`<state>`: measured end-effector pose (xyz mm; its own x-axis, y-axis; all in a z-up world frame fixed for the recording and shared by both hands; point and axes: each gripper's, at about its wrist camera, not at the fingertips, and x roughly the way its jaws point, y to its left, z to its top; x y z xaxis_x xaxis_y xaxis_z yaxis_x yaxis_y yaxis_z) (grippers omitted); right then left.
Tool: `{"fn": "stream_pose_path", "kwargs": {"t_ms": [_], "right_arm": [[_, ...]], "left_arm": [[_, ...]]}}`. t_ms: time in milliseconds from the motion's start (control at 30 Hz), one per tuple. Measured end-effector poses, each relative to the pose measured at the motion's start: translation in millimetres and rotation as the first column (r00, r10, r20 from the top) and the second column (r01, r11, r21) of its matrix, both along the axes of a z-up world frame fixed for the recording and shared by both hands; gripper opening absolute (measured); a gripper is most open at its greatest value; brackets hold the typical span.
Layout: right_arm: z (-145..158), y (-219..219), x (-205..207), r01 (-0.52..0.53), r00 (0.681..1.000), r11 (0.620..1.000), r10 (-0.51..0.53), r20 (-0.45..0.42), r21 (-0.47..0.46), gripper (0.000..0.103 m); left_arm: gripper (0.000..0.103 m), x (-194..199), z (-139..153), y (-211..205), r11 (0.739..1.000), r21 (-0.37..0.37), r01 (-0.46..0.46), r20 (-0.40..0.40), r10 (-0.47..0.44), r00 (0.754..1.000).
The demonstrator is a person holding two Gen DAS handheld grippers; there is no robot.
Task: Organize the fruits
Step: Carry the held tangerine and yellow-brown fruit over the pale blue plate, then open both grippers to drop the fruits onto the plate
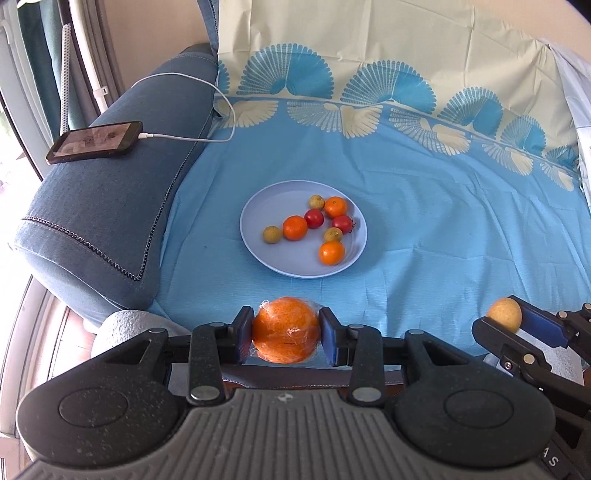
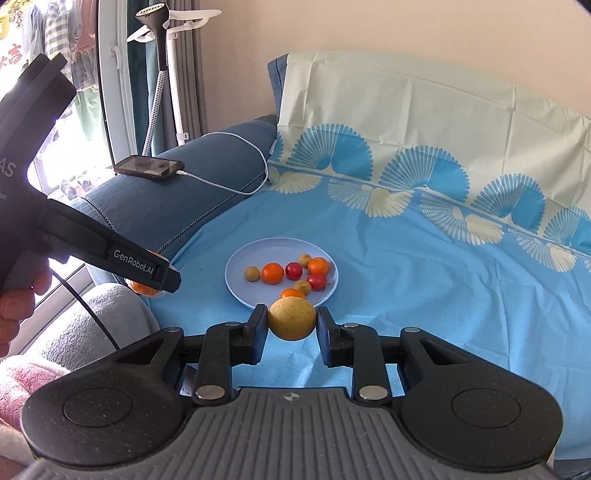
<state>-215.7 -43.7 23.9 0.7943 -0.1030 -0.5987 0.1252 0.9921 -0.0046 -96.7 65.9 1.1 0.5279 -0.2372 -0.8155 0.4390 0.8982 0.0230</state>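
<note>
Fruits (image 1: 314, 229) lie on the plate (image 1: 258, 206); left gripper (image 1: 286, 330) clamps a seemingly wrapped orange (image 1: 286, 328), right gripper (image 2: 291, 319) clamps a yellow fruit (image 2: 291, 318).

Blue sofa armrest (image 1: 110, 206), patterned blue cloth (image 1: 424, 206) draped over seat, beige wall (image 2: 406, 33), daylit window (image 2: 66, 122).

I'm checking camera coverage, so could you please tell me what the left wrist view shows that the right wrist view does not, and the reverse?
Only the left wrist view shows the plastic-wrapped orange clearly, clamped in the left hand-held gripper. Only the right wrist view shows the garment steamer and the person's hand. Both show the plate of small fruits, the phone charging on the sofa arm, the blue cloth, and the yellow fruit held by the right hand-held gripper.
</note>
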Motion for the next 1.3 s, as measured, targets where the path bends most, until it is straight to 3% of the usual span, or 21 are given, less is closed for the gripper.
{"fn": "stream_pose_path", "kwargs": {"t_ms": [333, 533, 900, 1300], "right_arm": [[-4.9, 0.8, 8.9, -0.002, 0.999, 1.0, 0.002, -0.032, 0.003, 0.029], [-11.9, -4.3, 26.5, 0.003, 0.999, 1.0, -0.003, -0.054, 0.008, 0.03], [-41.5, -27.9, 116.7, -0.003, 0.994, 1.0, 0.006, -0.107, 0.031, 0.03], [-101.7, -52.6, 213.3, -0.02, 0.981, 0.998, 0.032, -0.192, 0.062, 0.03]], "left_arm": [[0.042, 11.8, -8.8, -2.2, 1.0, 0.011, -0.007, -0.02, 0.007, 1.0], [0.042, 39.8, -14.7, -1.3, 0.999, 0.022, -0.037, -0.024, 0.037, 0.999], [0.042, 130.8, -37.0, -30.5, 0.997, 0.046, -0.058, -0.022, 0.059, 0.998], [0.042, 209.2, -95.4, -73.2, 0.996, 0.091, -0.021, -0.068, 0.027, 0.997]]}}
